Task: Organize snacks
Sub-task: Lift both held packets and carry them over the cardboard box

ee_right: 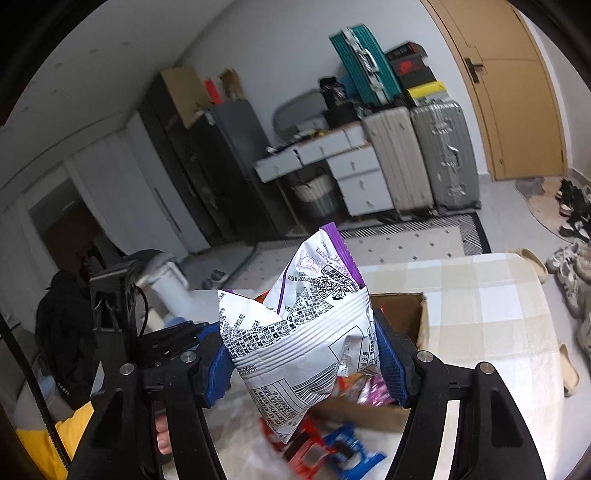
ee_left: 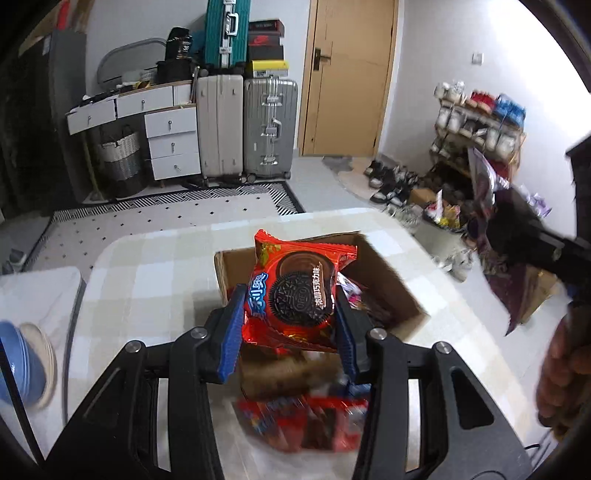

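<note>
- Risk: the left gripper (ee_left: pixel 291 314) pinches the red Oreo packet (ee_left: pixel 295 295) by its sides only; a slippery wrapper could slide out and miss the cardboard box (ee_left: pixel 388 273).
- That packet hangs above the box's near edge.
- The right gripper (ee_right: pixel 301 354) clamps the white-and-purple snack bag (ee_right: pixel 299 332) near its crimped end, over the surface, with the box just beyond.

White walls (ee_left: pixel 436 74) close the room, with a tan wooden door (ee_left: pixel 347 77) at about one o'clock in the left wrist view. Left of it, near twelve, stand a beige suitcase (ee_left: pixel 220 125) and a silver suitcase (ee_left: pixel 270 127), a teal case (ee_left: pixel 227 31) stacked above. A white drawer unit (ee_left: pixel 171 146) sits at eleven beside a woven basket (ee_left: pixel 120 162). A shoe rack (ee_left: pixel 476 125) fills two o'clock. A patterned rug (ee_left: pixel 166 218) covers the pale tiled floor (ee_left: pixel 321 184).
</note>
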